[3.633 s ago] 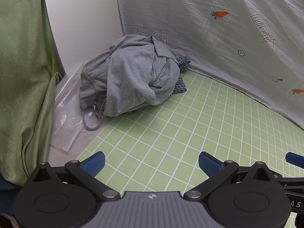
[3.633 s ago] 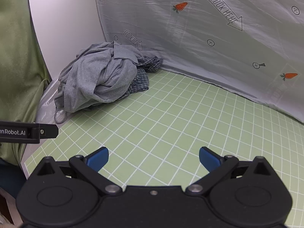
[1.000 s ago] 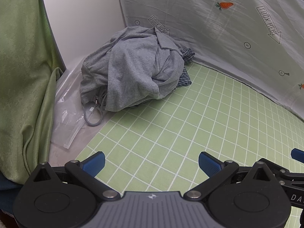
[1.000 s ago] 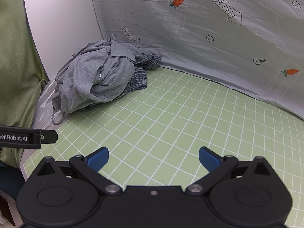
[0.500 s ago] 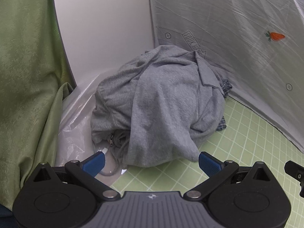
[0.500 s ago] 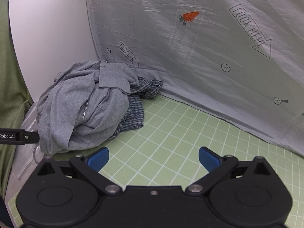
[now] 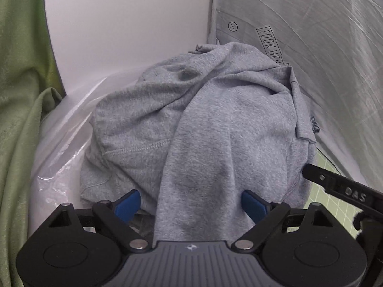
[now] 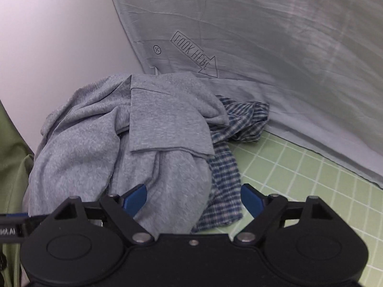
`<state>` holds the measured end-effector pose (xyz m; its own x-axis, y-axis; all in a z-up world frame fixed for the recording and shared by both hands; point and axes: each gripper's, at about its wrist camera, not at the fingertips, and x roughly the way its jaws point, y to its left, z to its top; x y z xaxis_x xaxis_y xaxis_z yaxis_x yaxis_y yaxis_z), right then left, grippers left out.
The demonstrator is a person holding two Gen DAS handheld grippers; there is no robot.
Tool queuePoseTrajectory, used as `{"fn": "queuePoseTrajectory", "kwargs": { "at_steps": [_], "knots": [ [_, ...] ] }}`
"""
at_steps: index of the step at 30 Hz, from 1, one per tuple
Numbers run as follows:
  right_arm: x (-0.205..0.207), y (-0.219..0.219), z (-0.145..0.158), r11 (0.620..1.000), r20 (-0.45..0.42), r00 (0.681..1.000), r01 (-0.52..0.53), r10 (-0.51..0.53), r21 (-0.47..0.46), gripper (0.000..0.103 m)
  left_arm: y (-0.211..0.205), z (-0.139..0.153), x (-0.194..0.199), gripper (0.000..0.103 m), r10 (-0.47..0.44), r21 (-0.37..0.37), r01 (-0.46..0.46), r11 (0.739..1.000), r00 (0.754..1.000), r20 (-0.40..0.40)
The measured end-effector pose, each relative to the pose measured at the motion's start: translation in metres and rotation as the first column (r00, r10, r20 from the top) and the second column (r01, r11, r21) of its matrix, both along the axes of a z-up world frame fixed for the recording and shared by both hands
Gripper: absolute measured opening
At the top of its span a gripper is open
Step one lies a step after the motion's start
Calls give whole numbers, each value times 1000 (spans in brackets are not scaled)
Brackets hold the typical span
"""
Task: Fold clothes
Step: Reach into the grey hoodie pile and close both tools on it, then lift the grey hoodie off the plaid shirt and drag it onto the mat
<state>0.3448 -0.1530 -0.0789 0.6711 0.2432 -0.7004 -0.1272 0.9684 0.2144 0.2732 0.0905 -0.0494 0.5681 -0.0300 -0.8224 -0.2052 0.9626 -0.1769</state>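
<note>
So the clothes are all bunched in the far corner, where the white wall (image 7: 124, 31) meets the grey printed sheet (image 8: 275, 47) hung up as a backdrop. The big grey sweatshirt (image 7: 215, 129) sits on top of the heap, and a blue checked shirt (image 8: 225, 162) pokes out from under its right side onto the green grid mat (image 8: 299, 179). The left part of the heap rests on some clear plastic wrap (image 7: 62, 148) rather than on the mat, with a green curtain (image 7: 21, 119) hanging just beside that.

The left tool (image 7: 190, 202) is spread wide with nothing in it, and a hanging fold of the sweatshirt falls right between its blue fingers (image 7: 126, 202). Looks to me like it's lined up to pinch that fold, since it's the loosest bit on top and the easiest to pull free.

The right tool (image 8: 192, 198) is also wide open and empty, straddling the sweatshirt's lower edge where it overlaps the checked shirt. My guess is it wants a second grip so the sweatshirt can be dragged out over the open mat, which is the only flat space for folding.

One thing to watch: closing there could catch the checked shirt too and drag both out together.
</note>
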Motion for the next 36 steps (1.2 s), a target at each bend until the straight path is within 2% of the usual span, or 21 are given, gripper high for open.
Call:
{"fn": "queuePoseTrajectory", "kwargs": {
  "at_steps": [2,4,5,6,7,9,12,15,17,19,22,24,25,27,29,31,32,33,34,36],
  "knots": [
    [10,2,-4,999,-20,1000,-18,19,52,81,-1,0,0,80,-9,-10,9,1000,1000,1],
    [16,2,-6,993,-36,998,-42,47,114,43,-4,1,-2,64,-16,-9,17,1000,1000,5],
    [17,2,-6,989,-40,997,-53,59,138,38,-7,3,-5,58,-18,-9,18,1000,1000,9],
    [12,3,-3,991,-20,998,-56,58,121,19,-7,5,-8,43,-11,-10,12,1000,1000,17],
    [3,2,1,992,0,998,-56,56,110,13,-7,7,-12,32,-6,-6,6,1000,1000,25],
    [-14,2,10,995,40,998,-53,50,87,11,-8,12,-19,20,-9,10,9,1000,999,41],
    [-50,-2,29,998,105,994,-26,19,57,10,-8,27,-37,14,-14,30,12,999,996,91],
    [-95,-8,49,1000,178,984,-1,1,-2,10,-10,47,-61,13,-33,51,26,998,988,149],
    [-132,-19,62,999,208,978,31,-28,-9,9,-15,61,-81,13,-63,59,53,997,982,179],
    [-175,-33,71,998,221,973,69,-69,4,9,-21,70,-104,13,-100,36,95,995,976,194],
    [-236,-55,66,987,179,975,143,-128,-68,9,-40,70,-140,13,-186,-16,192,981,967,173],
    [-277,-69,63,975,154,973,189,-170,-118,10,-56,56,-159,18,-237,-58,245,968,965,114],
    [-296,-77,60,968,138,972,211,-192,-138,10,-62,50,-167,21,-253,-72,260,963,963,90],
    [-315,-92,45,959,58,968,250,-245,-133,11,-67,42,-175,21,-245,-69,249,966,968,58],
    [-333,-108,30,948,-23,955,290,-295,-132,15,-72,34,-182,25,-237,-66,238,969,971,25],
    [-352,-123,15,935,-103,934,329,-343,-133,23,-77,26,-190,43,-228,-63,228,972,974,-7],
    [-360,-130,9,929,-133,922,346,-362,-133,25,-79,22,-194,48,-224,-61,222,973,974,-23],
    [-362,-133,15,929,-108,925,350,-363,-122,32,-82,18,-197,60,-219,-59,217,974,975,-39],
    [-362,-136,21,928,-84,928,354,-364,-113,42,-84,14,-201,67,-215,-57,212,976,975,-55],
    [-352,-143,27,929,-50,931,355,-361,-109,52,-84,8,-199,68,-188,-56,184,981,979,-75]
  ]
}}
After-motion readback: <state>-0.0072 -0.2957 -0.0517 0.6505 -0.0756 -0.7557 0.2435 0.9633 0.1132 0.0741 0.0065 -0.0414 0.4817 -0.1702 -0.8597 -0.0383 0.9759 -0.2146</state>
